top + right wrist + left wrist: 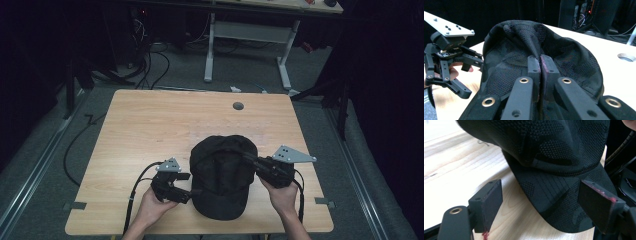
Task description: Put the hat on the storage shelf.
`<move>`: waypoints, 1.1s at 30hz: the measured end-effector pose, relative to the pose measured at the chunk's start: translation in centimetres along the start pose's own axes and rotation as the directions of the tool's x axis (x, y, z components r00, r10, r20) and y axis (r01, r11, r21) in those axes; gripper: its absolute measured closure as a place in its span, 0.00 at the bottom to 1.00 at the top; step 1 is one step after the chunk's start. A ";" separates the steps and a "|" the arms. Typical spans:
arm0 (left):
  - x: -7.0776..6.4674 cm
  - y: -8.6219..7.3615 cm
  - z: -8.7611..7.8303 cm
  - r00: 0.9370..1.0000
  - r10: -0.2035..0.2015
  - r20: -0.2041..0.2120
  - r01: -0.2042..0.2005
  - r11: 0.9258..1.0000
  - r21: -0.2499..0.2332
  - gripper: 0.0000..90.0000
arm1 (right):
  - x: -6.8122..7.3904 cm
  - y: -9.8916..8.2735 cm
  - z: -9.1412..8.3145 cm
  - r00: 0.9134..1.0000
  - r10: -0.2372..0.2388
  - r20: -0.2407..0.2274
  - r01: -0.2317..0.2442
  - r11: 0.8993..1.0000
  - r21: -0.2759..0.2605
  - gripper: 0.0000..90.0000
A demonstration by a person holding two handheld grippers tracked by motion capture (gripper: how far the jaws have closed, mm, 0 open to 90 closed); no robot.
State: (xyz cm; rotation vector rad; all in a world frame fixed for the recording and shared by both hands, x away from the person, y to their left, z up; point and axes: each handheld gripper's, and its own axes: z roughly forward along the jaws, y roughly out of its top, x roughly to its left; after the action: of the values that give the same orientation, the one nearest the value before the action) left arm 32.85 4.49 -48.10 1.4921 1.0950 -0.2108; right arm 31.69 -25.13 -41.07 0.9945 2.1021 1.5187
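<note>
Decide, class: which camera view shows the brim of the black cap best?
The left gripper view: the brim lies close between the open left tongs. The high view shows it small and dark. In the right gripper view, the right tongs pinch the crown fabric.

A dim lab or workshop: a wooden surface on grey carpet, loose cables trailing, and an equipment bench behind.

One black cap, two tools
</note>
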 end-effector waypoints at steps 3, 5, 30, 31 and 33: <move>-0.1 0.0 0.2 1.000 -0.002 0.008 0.001 1.000 0.017 0.25 | 0.1 0.1 0.0 1.000 -0.006 -0.008 0.006 1.000 -0.009 0.97; -0.2 -0.1 0.4 1.000 -0.006 0.012 0.006 1.000 0.022 0.26 | 0.2 0.1 0.0 1.000 -0.009 -0.016 0.009 1.000 -0.014 0.97; -0.9 0.4 -0.7 0.997 -0.016 0.073 0.016 1.000 0.006 0.59 | 0.0 0.3 0.3 0.998 -0.064 0.005 0.064 0.997 -0.037 0.97; -0.9 0.4 -0.7 0.997 -0.016 0.073 0.016 1.000 0.006 0.61 | 0.0 0.4 0.2 0.998 -0.066 0.008 0.066 0.997 -0.036 0.97; -1.0 0.6 -1.0 0.996 -0.026 0.085 0.025 1.000 0.003 0.63 | -0.1 0.4 0.2 0.998 -0.069 0.008 0.070 0.997 -0.038 0.96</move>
State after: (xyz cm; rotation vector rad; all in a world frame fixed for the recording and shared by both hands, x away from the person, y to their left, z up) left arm 32.29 4.89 -46.77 1.4587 1.0463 -0.2908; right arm 32.05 -24.96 -40.78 0.9024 2.0728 1.5135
